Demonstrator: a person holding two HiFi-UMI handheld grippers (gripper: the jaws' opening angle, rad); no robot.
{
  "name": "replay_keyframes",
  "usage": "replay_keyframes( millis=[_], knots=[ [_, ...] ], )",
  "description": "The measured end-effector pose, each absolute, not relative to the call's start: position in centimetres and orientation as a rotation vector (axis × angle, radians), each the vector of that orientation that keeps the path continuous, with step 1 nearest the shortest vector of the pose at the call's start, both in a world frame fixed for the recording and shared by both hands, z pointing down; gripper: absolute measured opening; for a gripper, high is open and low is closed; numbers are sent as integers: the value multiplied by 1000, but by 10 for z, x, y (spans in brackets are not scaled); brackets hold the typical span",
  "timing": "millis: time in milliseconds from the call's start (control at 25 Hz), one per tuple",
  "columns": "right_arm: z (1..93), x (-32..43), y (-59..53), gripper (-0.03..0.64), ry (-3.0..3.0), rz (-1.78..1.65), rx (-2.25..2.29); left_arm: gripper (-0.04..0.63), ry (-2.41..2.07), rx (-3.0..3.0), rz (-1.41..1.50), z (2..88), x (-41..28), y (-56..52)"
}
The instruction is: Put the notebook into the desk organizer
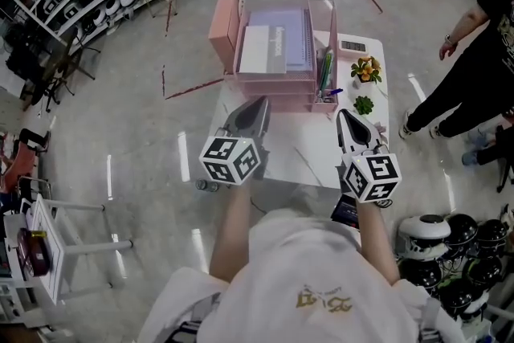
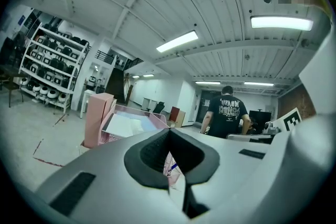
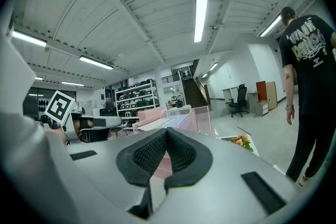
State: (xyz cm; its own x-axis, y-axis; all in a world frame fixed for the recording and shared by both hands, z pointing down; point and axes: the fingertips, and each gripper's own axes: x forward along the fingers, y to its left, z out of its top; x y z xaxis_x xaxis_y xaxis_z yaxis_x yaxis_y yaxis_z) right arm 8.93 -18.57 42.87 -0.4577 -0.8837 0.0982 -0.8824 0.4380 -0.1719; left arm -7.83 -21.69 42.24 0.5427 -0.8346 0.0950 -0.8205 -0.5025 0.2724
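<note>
- Lying flat in the top tray of the pink organizer (image 1: 273, 94), the lilac notebook (image 1: 291, 34) has its long axis running away from the person and its spiral edge on the right.
- A white pad (image 1: 261, 51) lies just beside the notebook on the left, in the same tray. I cannot tell whether it overlaps the notebook.
- The organizer stands on the far half of the white worktop (image 1: 305, 161), and its pen slot (image 1: 325, 78) is at the right end.
- From both tools the notebook lies straight ahead and slightly up. It sits between their lines of aim, closer to the left one.
- The left hand-held gripper (image 1: 259, 104) hovers over the near part of the worktop, well apart from the organizer. Its jaws are pressed together with nothing between them, and they point at the tray's front left.
- The right hand-held gripper (image 1: 344, 116) is level with it and also well short of the organizer. Its jaws are closed too and hold nothing, and they aim towards the pen slot.
- By my reading the notebook is already inside, so little remains to do. Any nudge would be a short forward reach, and the left side is the nearer one for it.
</note>
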Motion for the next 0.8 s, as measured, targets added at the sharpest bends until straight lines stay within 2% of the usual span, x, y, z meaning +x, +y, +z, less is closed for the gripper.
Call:
replay_keyframes(
  millis=[800],
  knots=[
    [428,86,-176,5,2686,-314,-1596,18,-1371,2501,-88,422,-76,-209]
  ],
)
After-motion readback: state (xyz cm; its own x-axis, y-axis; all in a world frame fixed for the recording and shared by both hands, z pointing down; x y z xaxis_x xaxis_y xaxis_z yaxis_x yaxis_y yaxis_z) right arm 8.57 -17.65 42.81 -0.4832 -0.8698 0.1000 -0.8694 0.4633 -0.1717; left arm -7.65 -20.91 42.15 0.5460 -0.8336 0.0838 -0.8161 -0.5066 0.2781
